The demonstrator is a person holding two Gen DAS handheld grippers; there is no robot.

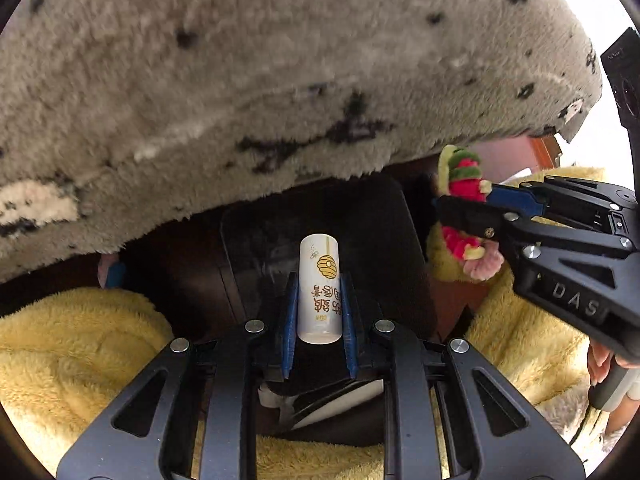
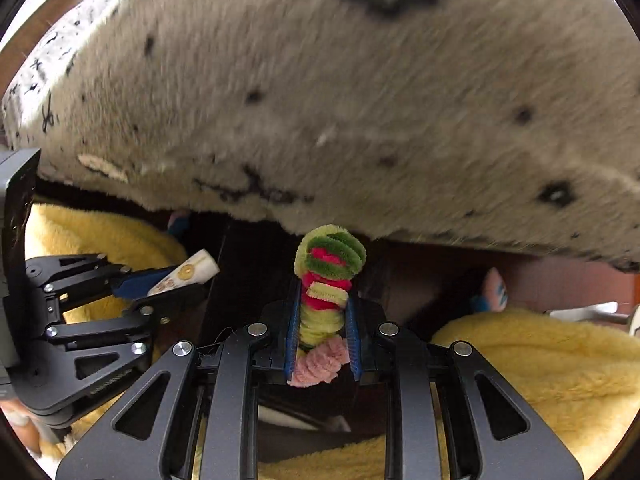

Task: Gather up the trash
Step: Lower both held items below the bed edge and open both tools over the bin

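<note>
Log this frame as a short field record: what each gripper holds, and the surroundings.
left gripper: shut on white tube with beehive print
right gripper: shut on pipe-cleaner craft, green, red, yellow, pink
above: grey spotted plush cushion
below: yellow fleece blanket
between: dark bin, apparently open

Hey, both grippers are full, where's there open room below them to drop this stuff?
Free: the dark bin between the yellow fleece and the grey patterned rug. Crowded: the left gripper with the white tube and the right gripper with the pipe-cleaner toy sit close together.
</note>
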